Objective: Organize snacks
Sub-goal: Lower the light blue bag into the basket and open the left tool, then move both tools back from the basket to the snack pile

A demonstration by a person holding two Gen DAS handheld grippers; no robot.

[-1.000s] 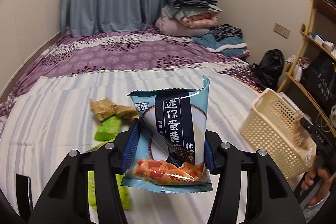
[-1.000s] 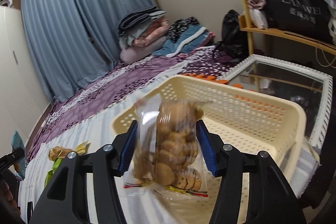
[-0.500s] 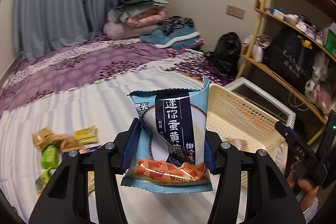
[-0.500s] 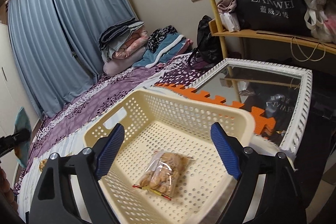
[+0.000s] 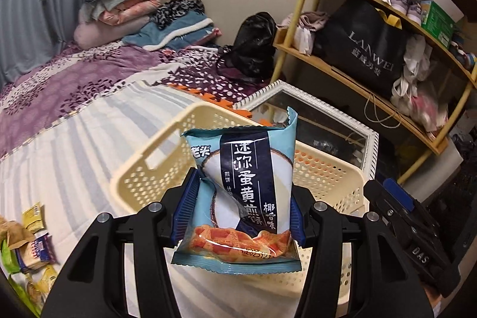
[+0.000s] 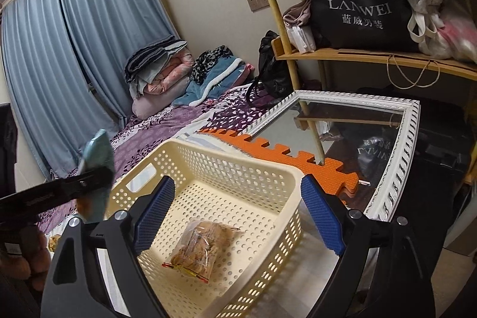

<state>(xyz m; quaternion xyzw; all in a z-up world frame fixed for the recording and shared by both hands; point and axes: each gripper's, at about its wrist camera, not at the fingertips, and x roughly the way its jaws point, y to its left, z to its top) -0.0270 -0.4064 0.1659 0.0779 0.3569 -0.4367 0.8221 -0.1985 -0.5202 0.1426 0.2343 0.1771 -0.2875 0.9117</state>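
My left gripper (image 5: 243, 204) is shut on a light blue snack packet (image 5: 244, 169) with a dark band of Chinese text, held upright over the near rim of a cream perforated basket (image 5: 143, 178). In the right wrist view the same packet (image 6: 97, 151) shows at the left, above the basket's handle end. My right gripper (image 6: 238, 213) hovers over the basket (image 6: 268, 169); its jaws are opening wide with nothing between them. A clear bag of small cookies (image 6: 199, 249) lies on the basket floor below it.
Several loose snack packets (image 5: 32, 240) lie on the striped bedspread at the left. A white-framed mirror (image 6: 357, 139) and an orange foam mat (image 6: 298, 157) lie just behind the basket. Wooden shelves with a black bag (image 6: 357, 11) stand at the right.
My left gripper has carried the blue packet rightwards from over the bed to the basket. My right gripper has opened and dropped the cookie bag into the basket.
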